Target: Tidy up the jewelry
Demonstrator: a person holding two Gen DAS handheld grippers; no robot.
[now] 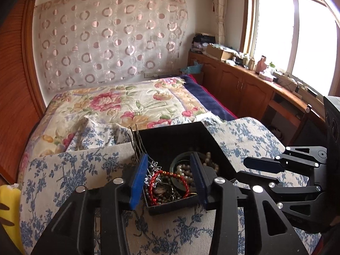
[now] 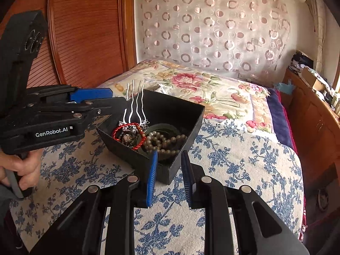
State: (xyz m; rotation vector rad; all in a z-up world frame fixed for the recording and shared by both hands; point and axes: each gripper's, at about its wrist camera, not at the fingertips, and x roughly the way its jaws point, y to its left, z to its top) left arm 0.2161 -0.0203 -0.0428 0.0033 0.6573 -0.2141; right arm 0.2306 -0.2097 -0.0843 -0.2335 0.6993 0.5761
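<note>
Up close, the left gripper [image 1: 169, 170] has its ribbed blue pads parted over the near end of a black, straight-walled jewelry box [image 1: 212, 142], pressing on nothing; its jaws stand apart with the tangle of jewelry seen between them. Beneath lie a red braided cord bracelet [image 1: 170, 182], strands of round pearl beads [image 1: 187, 167], a dark glassy bangle [image 1: 180, 159] and wavy metal hairpins [image 1: 138, 142] sticking up past the box wall. In the right wrist view, the right gripper [image 2: 170, 165] hovers at the box's near corner, its jaws narrowly parted and empty, one pad just beside the wall. The box sits on a cushion of cream cloth printed with blue flowers [image 1: 63, 170], at the foot of a bed under a floral quilt [image 1: 119, 102].
</note>
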